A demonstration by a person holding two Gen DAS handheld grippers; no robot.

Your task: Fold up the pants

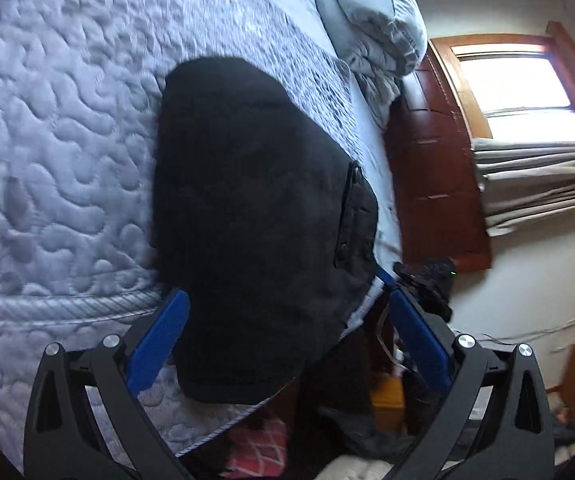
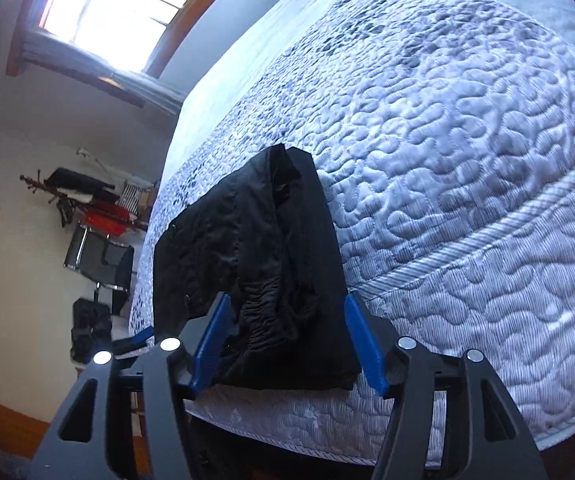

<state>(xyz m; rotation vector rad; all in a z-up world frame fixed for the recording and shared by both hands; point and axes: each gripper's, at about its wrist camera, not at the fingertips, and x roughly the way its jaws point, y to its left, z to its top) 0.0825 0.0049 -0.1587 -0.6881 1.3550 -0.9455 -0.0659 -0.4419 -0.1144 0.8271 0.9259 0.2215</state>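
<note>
Black pants [image 1: 255,216] lie folded in a compact bundle on the quilted pale bedspread [image 1: 67,152], near the bed's edge. In the left wrist view my left gripper [image 1: 287,296] is open, its blue fingers [image 1: 163,336] spread wide to either side of the bundle's near end and not pressing on it. In the right wrist view the same pants [image 2: 263,264] show a crumpled elastic waistband toward me. My right gripper [image 2: 287,300] stands open around that end, a blue finger [image 2: 363,344] along each side of the cloth, with no squeeze visible.
Pillows [image 1: 371,20] are heaped at the head of the bed. A window [image 1: 519,92] with wood trim, a dark wooden door [image 1: 435,168] and floor clutter lie beyond the bed's edge. A chair [image 2: 99,256] and bags stand by the wall.
</note>
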